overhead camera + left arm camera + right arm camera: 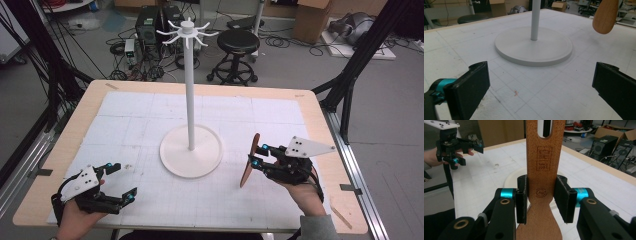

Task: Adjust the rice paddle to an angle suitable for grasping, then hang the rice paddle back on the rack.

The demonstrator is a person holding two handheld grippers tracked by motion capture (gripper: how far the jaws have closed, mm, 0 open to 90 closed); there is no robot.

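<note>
A white hook stand [190,90] rises from a round base [172,157] at the middle of the mat, with a ring of hooks [187,31] at its top. My right gripper [259,156] is shut on a wooden spatula [248,167] at its narrow waist, to the right of the base. The right gripper view shows the slotted spatula [534,157] upright between the pads [522,197]. My left gripper [125,180] stands open at the front left with nothing between its fingers. In the left gripper view the base [534,46] lies ahead and the spatula's end [605,17] hangs at upper right.
A white gridded mat [125,125] covers the wooden table [320,125]. A thin wooden stick [341,214] lies near the table's front right corner. Behind the table stand a black stool [238,42], computer boxes [150,25] and loose cables on the floor.
</note>
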